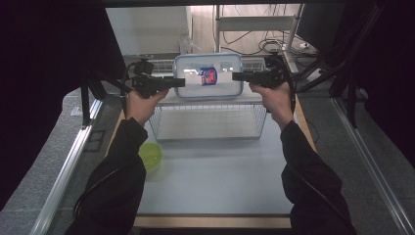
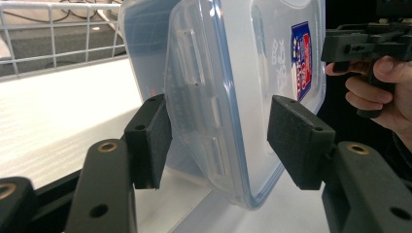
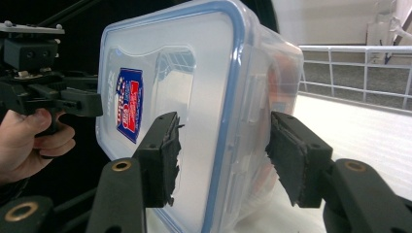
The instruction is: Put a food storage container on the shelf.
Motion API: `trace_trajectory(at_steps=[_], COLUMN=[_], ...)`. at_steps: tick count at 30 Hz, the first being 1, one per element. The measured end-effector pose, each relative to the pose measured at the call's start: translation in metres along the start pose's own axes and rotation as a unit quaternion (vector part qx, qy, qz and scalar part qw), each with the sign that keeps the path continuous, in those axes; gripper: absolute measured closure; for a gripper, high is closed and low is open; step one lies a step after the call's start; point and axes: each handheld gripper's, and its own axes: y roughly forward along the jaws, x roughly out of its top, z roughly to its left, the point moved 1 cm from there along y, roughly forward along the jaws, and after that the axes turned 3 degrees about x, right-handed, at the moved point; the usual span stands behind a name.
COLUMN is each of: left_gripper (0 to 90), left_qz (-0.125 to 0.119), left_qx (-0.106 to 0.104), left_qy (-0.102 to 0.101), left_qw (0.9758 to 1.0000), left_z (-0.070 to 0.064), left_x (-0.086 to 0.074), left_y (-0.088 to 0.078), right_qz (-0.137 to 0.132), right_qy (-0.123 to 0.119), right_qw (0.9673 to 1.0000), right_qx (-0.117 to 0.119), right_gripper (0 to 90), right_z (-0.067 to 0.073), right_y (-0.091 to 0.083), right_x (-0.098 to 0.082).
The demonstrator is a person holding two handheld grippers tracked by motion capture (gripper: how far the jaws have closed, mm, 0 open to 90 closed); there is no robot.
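Clear lidded box (image 1: pixel 208 76), blue-rimmed, red-blue label, apparently on shelf (image 1: pixel 210 99).

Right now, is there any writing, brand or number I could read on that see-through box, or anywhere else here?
Blue and red sticker on the lid of the clear plastic box with the blue rim: print too blurred to read.
Raised lettering moulded in the lid beside the sticker: too faint to make out.
Round green bowl: no writing visible.

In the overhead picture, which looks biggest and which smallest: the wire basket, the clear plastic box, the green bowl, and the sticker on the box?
As they look from the high view:
1. Wire basket
2. Clear plastic box, though it sits higher, nearer the camera
3. Green bowl, partly hidden by a sleeve
4. Sticker
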Motion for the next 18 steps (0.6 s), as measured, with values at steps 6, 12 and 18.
trace_trajectory(at_steps=[6, 12, 18], left_gripper=[30.0, 29.9, 21.8], left_qz=[0.024, 0.014, 0.010], left_qx=[0.029, 0.013, 0.042], left_qy=[0.024, 0.003, 0.030], left_qw=[0.9990, 0.9998, 0.9986], left_z=[-0.004, 0.002, -0.002], left_x=[-0.002, -0.002, 0.000], left_y=[0.010, 0.010, 0.013], right_qz=[0.008, 0.013, 0.022], right_qy=[-0.019, -0.018, -0.022], right_qw=[0.9994, 0.9992, 0.9987], right_qx=[-0.027, -0.034, -0.040], right_gripper=[44.9, 44.5, 45.9], right_z=[0.001, 0.000, 0.000], right_y=[0.003, 0.006, 0.008], right_x=[0.000, -0.003, -0.005])
